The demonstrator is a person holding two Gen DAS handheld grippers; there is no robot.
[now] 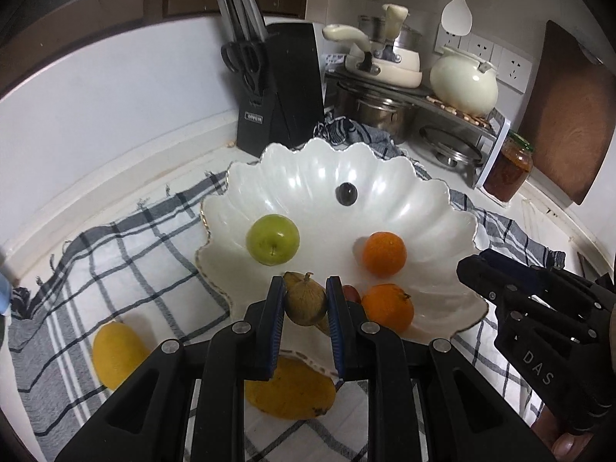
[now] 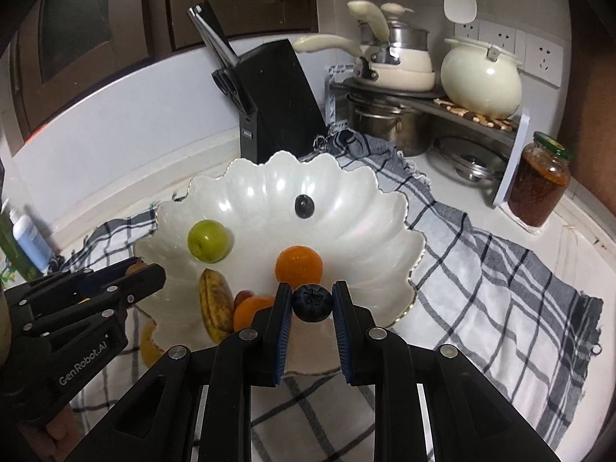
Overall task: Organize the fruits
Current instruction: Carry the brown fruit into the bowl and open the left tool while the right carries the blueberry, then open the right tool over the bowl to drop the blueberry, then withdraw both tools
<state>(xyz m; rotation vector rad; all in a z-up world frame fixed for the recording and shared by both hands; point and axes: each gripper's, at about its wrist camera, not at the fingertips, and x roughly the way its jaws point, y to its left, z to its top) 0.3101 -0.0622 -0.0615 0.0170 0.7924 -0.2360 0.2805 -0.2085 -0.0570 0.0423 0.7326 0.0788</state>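
Observation:
A white scalloped bowl (image 1: 423,208) (image 2: 365,231) sits on a checked cloth. In it lie a green apple (image 1: 272,245) (image 2: 208,245), a dark grape (image 1: 346,194) (image 2: 304,206), two oranges (image 1: 384,254) (image 1: 387,308) and a brownish banana-like fruit (image 2: 215,304). My left gripper (image 1: 306,300) is shut on a round brown fruit (image 1: 306,304) over the bowl's near rim. My right gripper (image 2: 312,302) is shut on a blueberry (image 2: 312,303) over the bowl's near edge. A lemon (image 1: 115,354) and a yellow mango (image 1: 292,389) lie on the cloth in front of the bowl.
A black knife block (image 1: 277,88) stands behind the bowl. A rack with pots and a cream kettle (image 1: 464,81) is at the back right, with a jar (image 1: 508,169) and a wooden board (image 1: 569,111) beside it. A blue bottle (image 2: 29,238) stands at the left.

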